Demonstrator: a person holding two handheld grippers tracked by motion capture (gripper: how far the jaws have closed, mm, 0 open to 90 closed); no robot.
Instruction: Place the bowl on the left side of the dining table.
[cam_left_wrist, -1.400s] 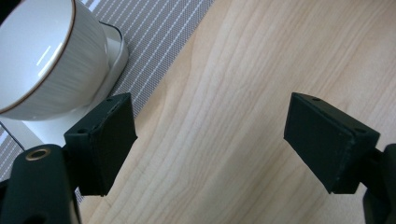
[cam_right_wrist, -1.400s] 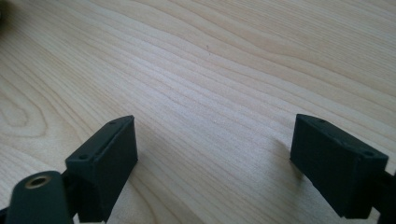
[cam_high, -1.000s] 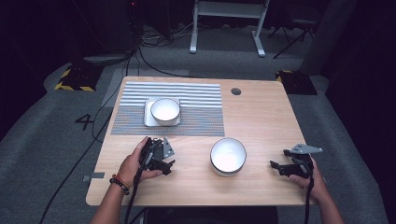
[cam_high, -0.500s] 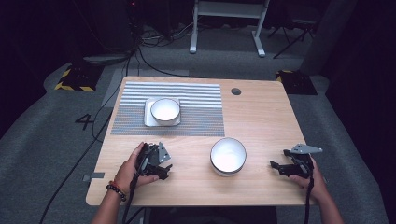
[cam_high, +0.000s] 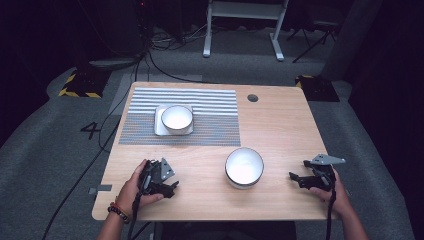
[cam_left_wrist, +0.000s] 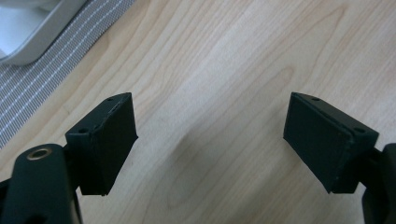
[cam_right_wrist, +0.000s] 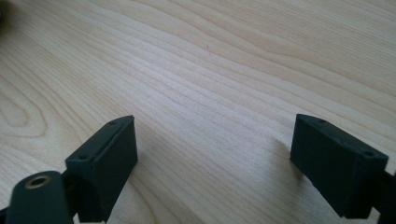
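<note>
High view: both hands rest low on the pale wooden table (cam_high: 280, 120). The round white bowl with dark rim (cam_high: 244, 167) stands between the left gripper (cam_high: 167, 187) and right gripper (cam_high: 295, 177), apart from both; a smaller white bowl (cam_high: 176, 119) sits on a square grey tray (cam_high: 159, 125) on the striped grey mat (cam_high: 215, 115).

Left gripper view: left gripper (cam_left_wrist: 208, 140) jaws wide apart, empty, over bare wood.

Right gripper view: right gripper (cam_right_wrist: 215, 158) jaws likewise apart, empty.

Judgement: no grasp begun; the next move calls for reaching a bowl.

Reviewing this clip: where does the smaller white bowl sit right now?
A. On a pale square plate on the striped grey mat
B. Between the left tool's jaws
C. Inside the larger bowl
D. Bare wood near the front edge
A: in the high view the smaller white bowl rests on the pale square plate atop the striped grey mat.
</note>
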